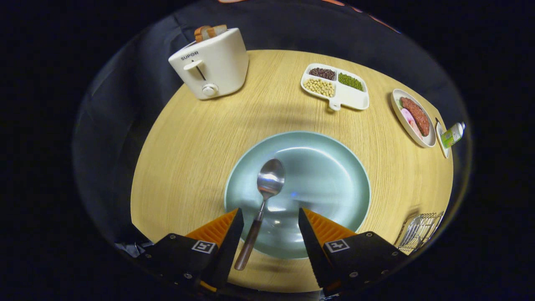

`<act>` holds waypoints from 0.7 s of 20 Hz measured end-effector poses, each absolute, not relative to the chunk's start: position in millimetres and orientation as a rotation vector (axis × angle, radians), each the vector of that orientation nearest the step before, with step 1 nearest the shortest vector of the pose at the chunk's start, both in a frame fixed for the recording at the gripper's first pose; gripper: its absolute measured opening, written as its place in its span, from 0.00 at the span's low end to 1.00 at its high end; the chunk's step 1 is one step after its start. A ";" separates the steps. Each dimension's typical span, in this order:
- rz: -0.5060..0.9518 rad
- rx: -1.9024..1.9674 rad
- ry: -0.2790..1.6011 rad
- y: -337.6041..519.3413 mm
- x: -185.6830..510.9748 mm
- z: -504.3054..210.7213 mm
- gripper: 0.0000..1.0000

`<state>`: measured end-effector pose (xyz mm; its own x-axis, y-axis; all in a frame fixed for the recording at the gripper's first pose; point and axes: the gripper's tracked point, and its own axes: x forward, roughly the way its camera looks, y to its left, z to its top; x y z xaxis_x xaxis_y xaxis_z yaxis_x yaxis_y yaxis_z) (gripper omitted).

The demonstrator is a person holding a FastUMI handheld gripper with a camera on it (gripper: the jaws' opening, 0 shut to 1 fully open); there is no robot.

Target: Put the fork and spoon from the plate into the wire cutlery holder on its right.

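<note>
Hovering over a round wooden table [188,138], low above the pale green plate [326,167], with gripper [270,218] spread wide and holding nothing. Judged as the approach for the spoon pick, nothing gripped yet.

Largest first: table, then plate at its centre, carrying only a spoon [263,200]. Bowl of the spoon toward 12 o'clock, handle running back toward 6 o'clock over the plate's near rim, dark-tipped end resting on bare wood. Handle between the fingers, much closer to the left finger [225,234] than to the right finger [319,232]; touching the left one or not, cannot tell. No fork seen on the plate.

Next move, as a judgement: shifting a little toward 9 o'clock to centre the handle, dropping lower, closing on the handle, then lifting and carrying toward the wire cutlery holder [420,232] at about 4 o'clock from the plate. Contents of the holder too far out at the edge to make out.

Other containers, by size: white toaster [213,62] at 11 o'clock, toast slices standing in the slots. Divided white dish [351,100] at 1 o'clock, dark beans, green beans and pale beans in three compartments, the fourth bare. Oval dish [401,119] at 2 o'clock, holding something reddish-brown and something pink. Smallest, a green bottle [453,133] just beyond that dish.
</note>
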<state>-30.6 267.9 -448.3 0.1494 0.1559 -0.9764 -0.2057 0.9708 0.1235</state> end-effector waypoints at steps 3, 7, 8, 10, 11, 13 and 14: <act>0.253 -0.048 1.459 270.6 -39.7 -459.0 0.62; 0.215 -0.069 1.516 266.4 -47.8 -472.3 0.30; 0.208 -0.064 1.519 265.6 -46.7 -472.4 0.18; 0.219 -0.040 1.507 266.8 -45.4 -472.4 0.10; 0.216 -0.041 1.503 263.5 -45.3 -472.2 0.08; 0.217 -0.027 1.473 255.4 -42.1 -465.9 0.05; 0.218 -0.015 1.458 250.6 -40.2 -461.1 0.05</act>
